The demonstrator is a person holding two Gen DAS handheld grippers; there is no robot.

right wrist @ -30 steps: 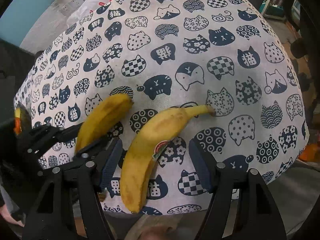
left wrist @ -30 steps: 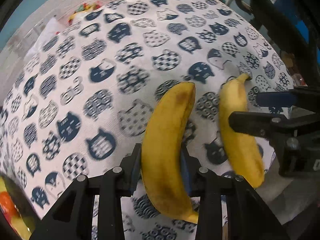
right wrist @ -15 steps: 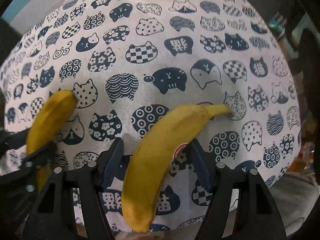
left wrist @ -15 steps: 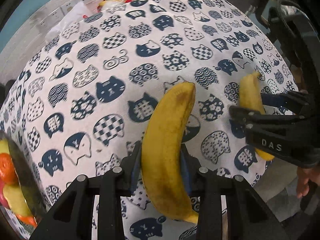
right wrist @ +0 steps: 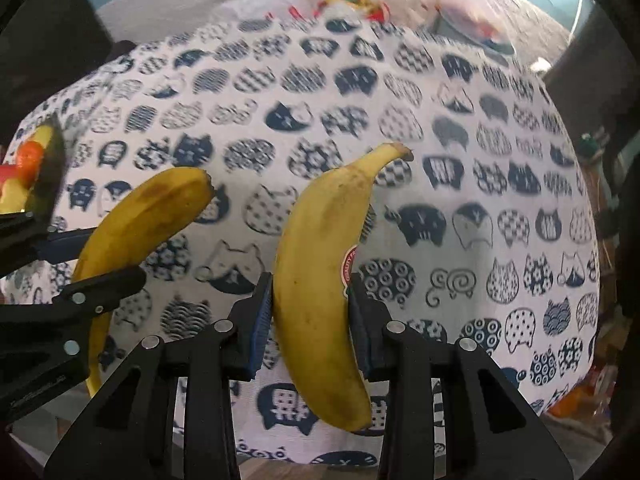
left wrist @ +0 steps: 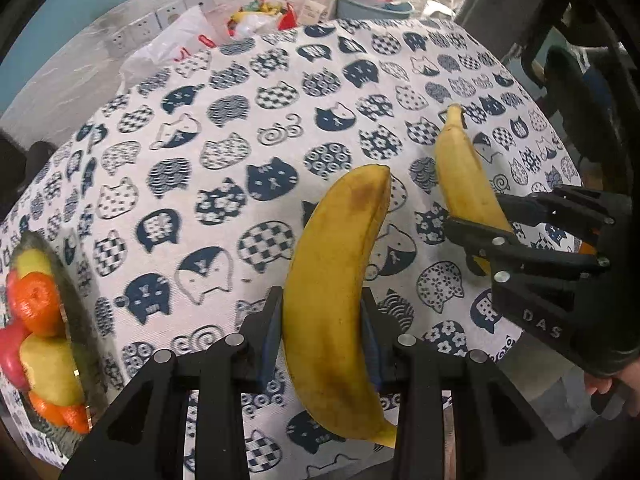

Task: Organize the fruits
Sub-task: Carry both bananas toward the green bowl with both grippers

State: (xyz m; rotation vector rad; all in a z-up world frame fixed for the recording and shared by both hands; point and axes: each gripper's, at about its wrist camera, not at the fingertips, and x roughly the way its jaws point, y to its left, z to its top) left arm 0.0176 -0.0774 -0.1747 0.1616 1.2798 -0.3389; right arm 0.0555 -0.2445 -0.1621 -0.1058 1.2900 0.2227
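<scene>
My left gripper [left wrist: 322, 334] is shut on a speckled yellow banana [left wrist: 336, 280], held above the cat-print tablecloth [left wrist: 224, 168]. My right gripper [right wrist: 310, 322] is shut on a second banana [right wrist: 320, 276] that carries a red sticker, also lifted off the cloth. Each view shows the other pair too: the right gripper [left wrist: 500, 224] with its banana [left wrist: 464, 184] at the right of the left wrist view, and the left gripper [right wrist: 88, 268] with its banana [right wrist: 144, 216] at the left of the right wrist view.
A dish of fruit [left wrist: 40, 320] with oranges, a red apple and yellow-green fruit sits at the table's left edge. Plastic bags [left wrist: 180, 40] and a grey tub [left wrist: 372, 4] stand beyond the far edge. A hand [left wrist: 608, 388] holds the right gripper. Dark chairs stand at the right.
The right gripper's jaws closed onto the sticker banana and lifted it off the cloth. Both grippers moved across the table with their bananas, bringing the fruit dish further into view at the left.
</scene>
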